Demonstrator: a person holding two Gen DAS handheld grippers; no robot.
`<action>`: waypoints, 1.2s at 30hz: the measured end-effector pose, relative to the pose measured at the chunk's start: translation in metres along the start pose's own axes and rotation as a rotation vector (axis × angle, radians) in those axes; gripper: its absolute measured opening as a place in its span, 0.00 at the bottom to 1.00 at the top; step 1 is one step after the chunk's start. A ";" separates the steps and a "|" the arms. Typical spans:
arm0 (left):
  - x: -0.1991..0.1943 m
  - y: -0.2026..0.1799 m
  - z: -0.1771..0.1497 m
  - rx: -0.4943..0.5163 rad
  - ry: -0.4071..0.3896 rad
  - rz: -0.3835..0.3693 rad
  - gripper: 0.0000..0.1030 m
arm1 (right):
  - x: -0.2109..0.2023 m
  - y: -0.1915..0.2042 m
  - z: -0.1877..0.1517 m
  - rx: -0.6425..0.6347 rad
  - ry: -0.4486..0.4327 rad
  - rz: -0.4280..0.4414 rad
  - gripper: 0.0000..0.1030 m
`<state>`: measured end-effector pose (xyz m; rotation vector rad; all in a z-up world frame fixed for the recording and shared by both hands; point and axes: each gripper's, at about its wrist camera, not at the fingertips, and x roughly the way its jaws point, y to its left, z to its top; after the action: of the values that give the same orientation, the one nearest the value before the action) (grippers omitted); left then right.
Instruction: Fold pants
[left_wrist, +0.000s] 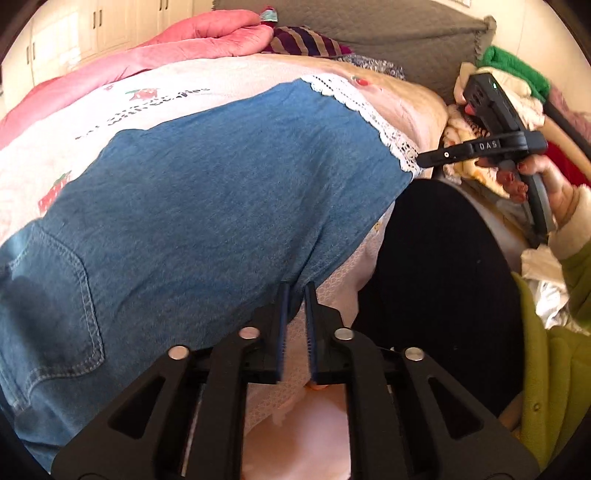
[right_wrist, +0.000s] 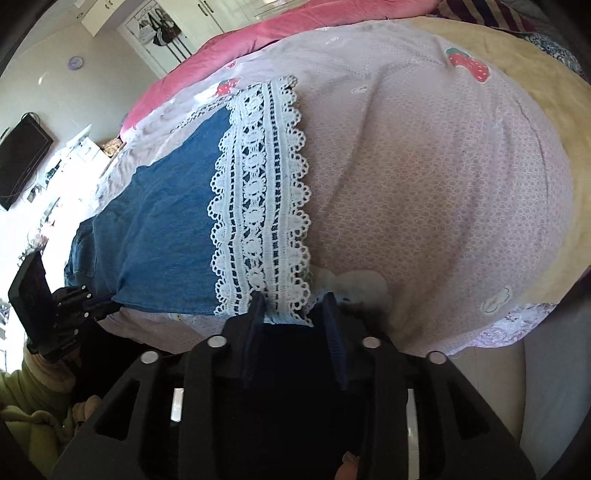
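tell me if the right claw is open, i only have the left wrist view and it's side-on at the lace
Observer: Open. The right wrist view shows the right claw with jaws apart, not pressing the lace hem.
Operator: is the lace between them
Observer: Only the hem's near edge lies between the jaws. The rest of the gap shows the bedsheet.
Operator: what's past the bed on that side
Observer: A dark screen on the wall at far left.
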<state>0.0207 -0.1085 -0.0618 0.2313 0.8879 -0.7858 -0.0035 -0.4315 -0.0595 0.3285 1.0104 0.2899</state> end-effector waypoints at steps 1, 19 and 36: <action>-0.004 0.001 0.000 -0.007 -0.009 -0.004 0.16 | -0.006 -0.001 0.000 0.018 -0.021 -0.009 0.45; -0.148 0.154 -0.056 -0.558 -0.196 0.447 0.82 | 0.030 0.151 0.013 -0.380 -0.020 0.085 0.57; -0.122 0.222 -0.039 -0.721 -0.176 0.437 0.27 | 0.080 0.174 0.017 -0.423 0.067 0.033 0.57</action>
<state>0.1063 0.1300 -0.0212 -0.2730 0.8588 -0.0511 0.0368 -0.2437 -0.0438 -0.0491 0.9822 0.5363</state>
